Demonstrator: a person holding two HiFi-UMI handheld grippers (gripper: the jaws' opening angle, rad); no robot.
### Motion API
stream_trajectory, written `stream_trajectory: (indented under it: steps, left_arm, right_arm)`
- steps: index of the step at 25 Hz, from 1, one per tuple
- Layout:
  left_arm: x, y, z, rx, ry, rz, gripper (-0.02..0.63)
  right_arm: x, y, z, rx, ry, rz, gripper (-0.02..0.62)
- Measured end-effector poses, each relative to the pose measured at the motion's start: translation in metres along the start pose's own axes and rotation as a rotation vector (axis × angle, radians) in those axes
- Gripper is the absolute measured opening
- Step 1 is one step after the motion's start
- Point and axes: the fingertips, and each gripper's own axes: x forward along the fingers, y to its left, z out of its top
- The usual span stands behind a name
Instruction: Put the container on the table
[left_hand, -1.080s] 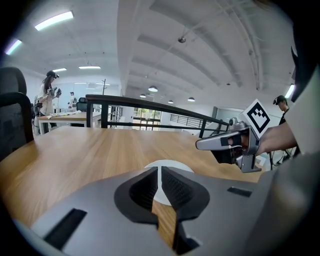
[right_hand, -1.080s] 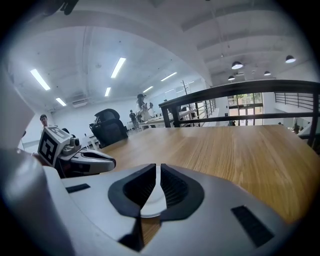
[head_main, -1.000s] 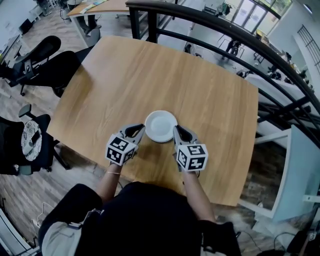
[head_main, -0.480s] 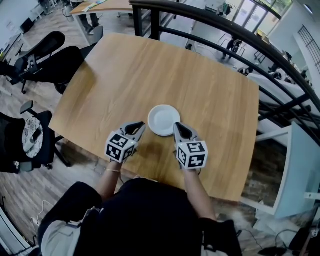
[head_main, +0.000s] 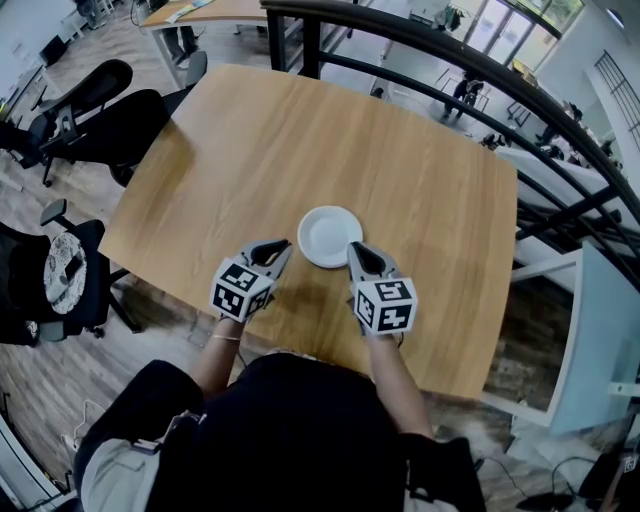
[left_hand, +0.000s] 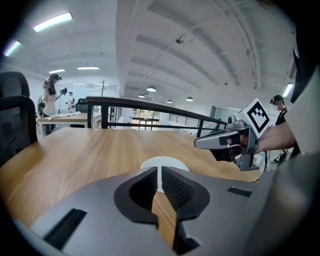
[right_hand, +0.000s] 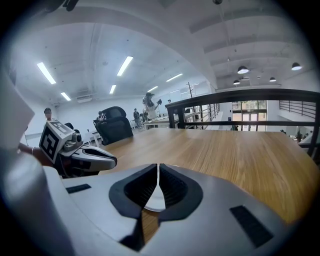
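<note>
Item: shallow white container, set down on the table.

1. Left gripper (head_main: 279, 246), lower centre of the head view. Fingers drawn together to a thin slit with nothing between them; its tip sits just beside the container's left edge, apart from it.
2. Right gripper (head_main: 354, 250), just right of centre. Fingers closed together; the tip sits at the container's lower-right rim. Whether it touches the rim cannot be told.
3. Container (head_main: 330, 236), centre of frame, between the two tips. It lies flat and upright on the wood, near the table's front edge, and appears empty.
   - Handling, as judged: light, stiff, smooth-surfaced and likely to slide on the wood. It may crack if dropped.
   - Hold, as judged: the thin raised rim is the only purchase, best pinched at opposite sides to keep it level.
4. Table (head_main: 300, 130), pale wood, filling the middle of the frame.
5. Office chairs (head_main: 85, 110), upper left.
6. Black railing (head_main: 450, 58), upper right.
</note>
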Motion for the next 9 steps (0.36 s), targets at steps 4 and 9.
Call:
stream_trajectory:
  steps: [4, 9]
  left_arm:
    - [-0.0043, -0.0015, -0.0003, -0.006, 0.007, -0.008, 0.037]
    - [-0.0050, 0.0031, -0.0005, -0.001, -0.006, -0.005, 0.037]
  right_arm:
    - [-0.0005, 0.0035, -0.0012, 0.000, 0.010, 0.008, 0.028]
    - [0.0022, 0.0071, 0.0001, 0.002, 0.015, 0.010, 0.028]
